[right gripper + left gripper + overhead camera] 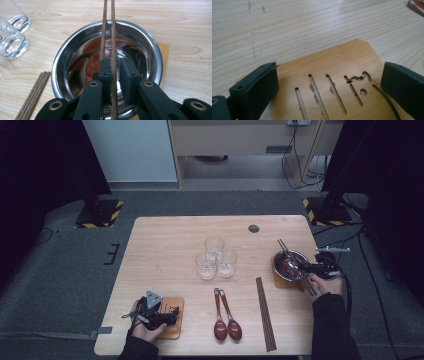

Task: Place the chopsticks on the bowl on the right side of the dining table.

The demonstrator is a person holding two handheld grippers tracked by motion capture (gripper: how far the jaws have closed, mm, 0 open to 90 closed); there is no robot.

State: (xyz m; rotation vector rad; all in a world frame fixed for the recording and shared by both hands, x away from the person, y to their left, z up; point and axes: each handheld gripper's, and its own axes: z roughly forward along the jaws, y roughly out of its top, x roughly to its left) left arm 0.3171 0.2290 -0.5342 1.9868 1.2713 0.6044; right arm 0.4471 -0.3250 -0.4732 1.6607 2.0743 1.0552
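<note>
A steel bowl (290,265) stands on a wooden coaster (278,281) at the table's right edge. A pair of dark chopsticks (288,251) lies across it. In the right gripper view the chopsticks (111,30) run over the bowl's rim (57,62). One stick lies between the jaws of my right gripper (116,62), against the left pad, with a gap to the right pad. The other stick passes outside that left pad. My left gripper (172,314) stands open over a slotted wooden coaster (352,55) at the front left, with nothing held.
Three clear glasses (215,257) cluster mid-table. Two brown spoons (226,320) lie near the front edge, with a second pair of chopsticks (265,312) to their right. That pair's ends (32,97) lie just left of the bowl.
</note>
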